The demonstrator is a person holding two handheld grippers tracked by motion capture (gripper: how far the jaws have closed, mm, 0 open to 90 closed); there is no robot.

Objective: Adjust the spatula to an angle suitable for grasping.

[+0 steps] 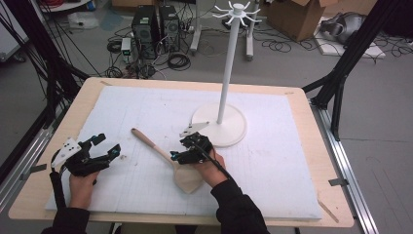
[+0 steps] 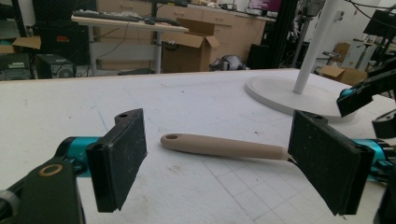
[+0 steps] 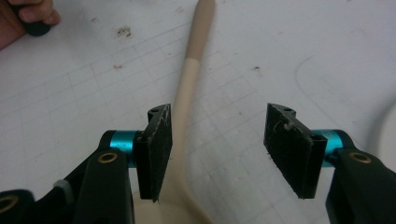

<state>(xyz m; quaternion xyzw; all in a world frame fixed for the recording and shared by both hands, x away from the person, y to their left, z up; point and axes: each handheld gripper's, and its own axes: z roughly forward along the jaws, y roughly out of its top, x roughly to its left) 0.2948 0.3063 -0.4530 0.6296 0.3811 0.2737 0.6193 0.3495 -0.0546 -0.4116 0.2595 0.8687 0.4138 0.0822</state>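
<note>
the wooden spatula (image 1: 168, 158) lies flat on the white-covered table (image 1: 272, 161), near the middle. its long axis runs diagonally: the handle end with its hanging hole points far and left, and the broad blade sits near, under the person's right hand.

the right gripper (image 1: 187, 152) is the closer one by a wide margin. it hovers right over the neck where handle meets blade. in the right gripper view the handle (image 3: 189, 74) runs straight away from the jaws, so they straddle it across its width. it sits off centre, just beside the left pad (image 3: 156, 149), with a clear gap to the other pad. the jaws are partly open and grip nothing yet.

the left gripper (image 1: 100, 148) sits near the left edge, well apart from the spatula, its jaws wide open and empty. in the left gripper view the handle (image 2: 224, 145) lies crosswise beyond the pads.

the white stand (image 1: 221, 124) rises just beyond the right hand. a grasp probably needs only a small sideways shift to centre the neck, then a squeeze.
</note>
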